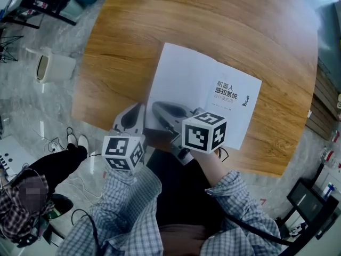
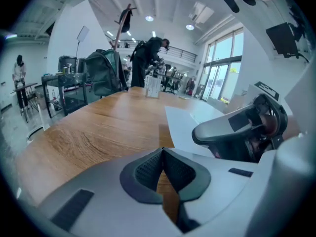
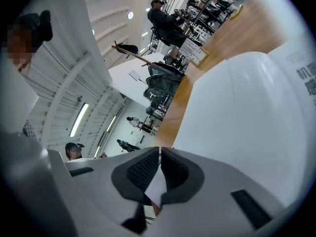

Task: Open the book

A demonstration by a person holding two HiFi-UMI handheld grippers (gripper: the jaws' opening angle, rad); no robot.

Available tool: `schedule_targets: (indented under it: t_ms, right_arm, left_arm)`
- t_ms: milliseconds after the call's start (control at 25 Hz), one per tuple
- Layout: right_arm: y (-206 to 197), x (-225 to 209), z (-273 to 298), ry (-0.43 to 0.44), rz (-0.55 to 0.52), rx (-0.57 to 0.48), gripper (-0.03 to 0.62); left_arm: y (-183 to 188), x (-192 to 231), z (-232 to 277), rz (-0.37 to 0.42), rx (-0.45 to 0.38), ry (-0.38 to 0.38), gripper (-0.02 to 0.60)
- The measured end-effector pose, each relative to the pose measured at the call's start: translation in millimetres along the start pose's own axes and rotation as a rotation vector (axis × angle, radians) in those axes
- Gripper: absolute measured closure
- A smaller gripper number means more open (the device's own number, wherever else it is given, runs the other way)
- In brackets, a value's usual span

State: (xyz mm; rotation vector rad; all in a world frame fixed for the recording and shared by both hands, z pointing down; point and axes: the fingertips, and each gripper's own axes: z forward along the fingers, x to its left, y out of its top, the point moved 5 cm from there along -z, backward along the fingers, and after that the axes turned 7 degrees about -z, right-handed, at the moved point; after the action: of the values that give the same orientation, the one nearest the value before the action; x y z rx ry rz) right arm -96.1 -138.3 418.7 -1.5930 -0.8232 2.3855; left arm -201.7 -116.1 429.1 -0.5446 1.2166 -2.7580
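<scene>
A white book (image 1: 200, 84) with dark print on its cover lies shut on the round wooden table (image 1: 133, 36), near the front edge. My right gripper (image 1: 157, 109) sits at the book's near left corner. In the right gripper view its jaws (image 3: 159, 152) are shut on a white corner of the cover, and the cover (image 3: 247, 107) bulges up beyond them. My left gripper (image 1: 137, 111) hovers just left of the book over bare wood. In the left gripper view its jaws (image 2: 162, 152) are shut with nothing between them, and the book (image 2: 185, 122) and right gripper (image 2: 237, 132) show to the right.
A small sign stand (image 2: 152, 87) is at the table's far edge. A seated person (image 1: 32, 196) is on the floor side at lower left, with cables and a white object (image 1: 50, 65) nearby. Shelving (image 1: 322, 100) stands right of the table.
</scene>
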Motion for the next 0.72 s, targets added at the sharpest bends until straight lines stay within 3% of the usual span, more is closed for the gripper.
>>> schedule_targets:
  t_ms: [120, 280, 480, 720]
  right_arm:
    - [5, 2, -11, -0.022, -0.036, -0.024, 0.569]
    - [7, 3, -28, -0.074, -0.098, -0.046, 0.569]
    - [15, -1, -60, -0.138, -0.147, -0.098, 0.569]
    - [24, -23, -122, -0.248, -0.084, -0.261, 0.571]
  left_arm:
    - [8, 0, -7, -0.015, -0.027, 0.005, 0.574]
    - [19, -13, -11, 0.038, -0.050, -0.016, 0.574]
    - [25, -55, -1, 0.078, -0.054, -0.127, 0.574]
    - [21, -113, 16, 0.124, -0.026, -0.269, 0.574]
